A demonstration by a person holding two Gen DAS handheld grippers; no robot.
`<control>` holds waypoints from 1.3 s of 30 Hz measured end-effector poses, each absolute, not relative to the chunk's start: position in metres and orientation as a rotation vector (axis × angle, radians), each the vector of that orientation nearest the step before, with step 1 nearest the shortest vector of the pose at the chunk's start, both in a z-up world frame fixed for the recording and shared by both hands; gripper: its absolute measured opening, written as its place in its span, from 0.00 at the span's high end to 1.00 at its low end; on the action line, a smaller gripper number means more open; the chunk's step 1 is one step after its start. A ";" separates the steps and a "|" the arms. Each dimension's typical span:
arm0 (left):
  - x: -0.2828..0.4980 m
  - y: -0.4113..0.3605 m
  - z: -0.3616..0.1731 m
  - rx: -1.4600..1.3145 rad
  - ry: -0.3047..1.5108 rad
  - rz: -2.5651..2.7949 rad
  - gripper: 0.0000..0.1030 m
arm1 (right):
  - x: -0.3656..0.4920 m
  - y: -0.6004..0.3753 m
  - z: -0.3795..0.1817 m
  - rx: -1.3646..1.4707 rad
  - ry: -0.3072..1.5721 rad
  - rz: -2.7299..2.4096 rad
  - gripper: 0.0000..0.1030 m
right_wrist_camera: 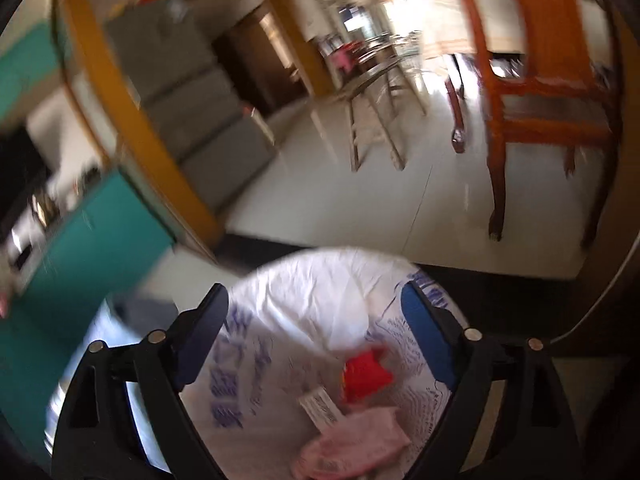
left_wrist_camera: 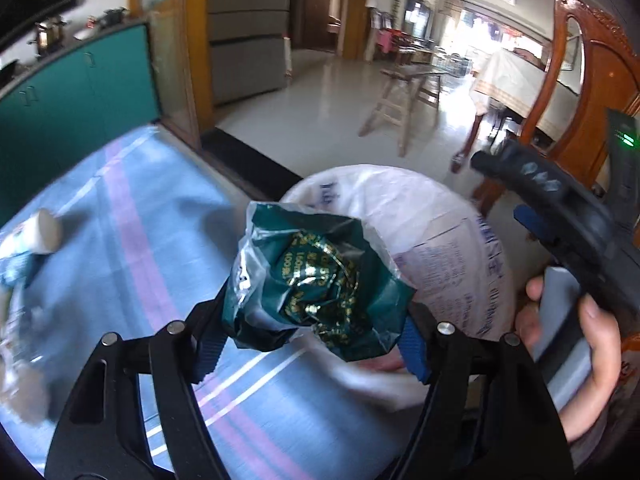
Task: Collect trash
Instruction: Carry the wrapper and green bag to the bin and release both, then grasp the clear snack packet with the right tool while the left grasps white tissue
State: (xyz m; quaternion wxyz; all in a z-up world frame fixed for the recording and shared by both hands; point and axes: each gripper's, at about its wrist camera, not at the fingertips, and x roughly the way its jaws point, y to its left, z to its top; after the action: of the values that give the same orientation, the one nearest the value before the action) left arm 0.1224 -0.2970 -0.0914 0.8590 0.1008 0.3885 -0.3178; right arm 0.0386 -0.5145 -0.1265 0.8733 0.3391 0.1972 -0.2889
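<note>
Blur smears the right wrist view, so the trash lying in the white printed bag (right_wrist_camera: 312, 320) reads only as a red scrap (right_wrist_camera: 366, 376), a pale slip and something pink. The right gripper (right_wrist_camera: 316, 340) hangs over that bag with jaws spread and nothing between them. In the left view the left gripper (left_wrist_camera: 312, 344) pinches a crumpled green wrapper (left_wrist_camera: 316, 280) with gold print, held at the bag's near edge above the blue striped tablecloth (left_wrist_camera: 140, 208). A hand (left_wrist_camera: 576, 344) at the right edge is partly cut off. Beyond stand a wooden stool (left_wrist_camera: 400, 104) and a carved chair (left_wrist_camera: 580, 80).
</note>
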 end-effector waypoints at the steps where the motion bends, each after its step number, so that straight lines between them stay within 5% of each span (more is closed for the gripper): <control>1: 0.124 -0.305 -0.095 0.217 0.826 -0.683 0.30 | 0.031 -0.519 -0.127 0.743 0.375 -0.614 0.16; 8: 0.114 -0.323 -0.102 0.216 0.818 -0.733 0.08 | 0.025 -0.535 -0.131 0.804 0.318 -0.634 0.14; 17: 0.115 -0.208 -0.065 0.318 0.614 -0.247 0.07 | 0.057 -0.506 -0.125 0.691 0.411 -0.492 0.13; 26: 0.107 -0.009 -0.070 0.081 0.774 0.156 0.07 | 0.158 -0.343 -0.112 0.413 0.664 0.072 0.13; 33: 0.087 0.031 -0.071 0.071 0.785 0.210 0.07 | 0.209 -0.196 -0.122 0.404 0.863 0.561 0.14; 37: 0.082 0.031 -0.073 0.055 0.780 0.206 0.07 | 0.212 -0.170 -0.139 0.355 0.922 0.601 0.64; 39: 0.083 0.032 -0.074 0.051 0.782 0.198 0.07 | 0.207 -0.173 -0.142 0.361 0.913 0.615 0.68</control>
State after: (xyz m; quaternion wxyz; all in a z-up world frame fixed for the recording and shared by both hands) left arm 0.0830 0.0318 -0.0740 0.9195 0.0247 0.3804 0.0963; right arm 0.2066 -0.1734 -0.1422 0.8368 0.1707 0.4314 0.2907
